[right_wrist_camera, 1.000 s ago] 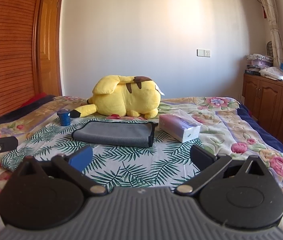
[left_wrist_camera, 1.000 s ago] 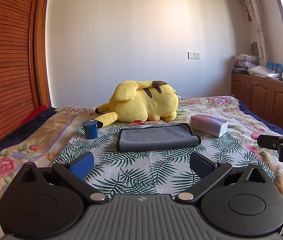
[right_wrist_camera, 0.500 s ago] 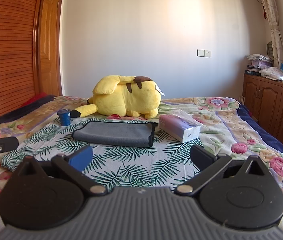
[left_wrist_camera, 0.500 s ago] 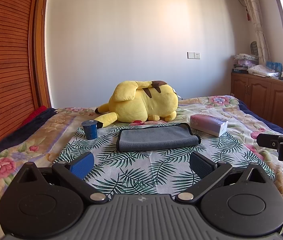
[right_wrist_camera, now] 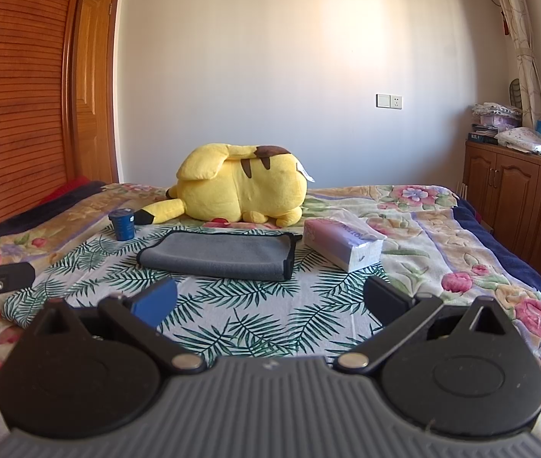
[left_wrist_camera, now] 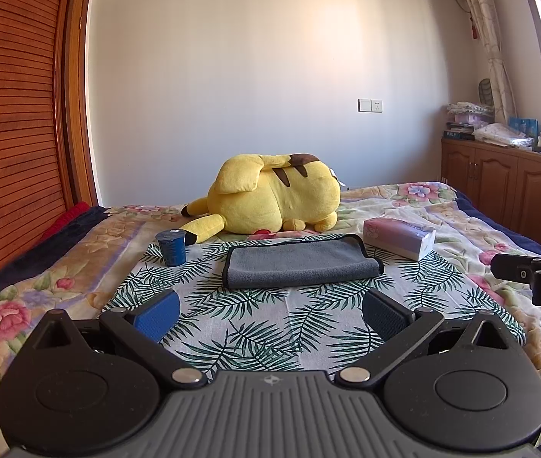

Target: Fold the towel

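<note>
Bed [left_wrist_camera: 461,229] with floral quilt fills both views; its near edge is cut off behind the gripper bodies. Palm-leaf cloth [left_wrist_camera: 270,320] lies on the quilt and serves as landmark. Yellow plush [left_wrist_camera: 270,200] lies at the cloth's far edge, face hidden. Grey towel [left_wrist_camera: 301,263], folded flat with dark trim, sits on the cloth's far half, bare cloth open all round its near side. Tissue pack [left_wrist_camera: 400,236] lies just off the cloth's far right corner, near the towel, print unreadable. Blue cup [left_wrist_camera: 172,247] stands on the far left corner. Left gripper [left_wrist_camera: 270,315] and right gripper [right_wrist_camera: 270,299] hover over the cloth's near edge, fingers spread wide, holding nothing.
</note>
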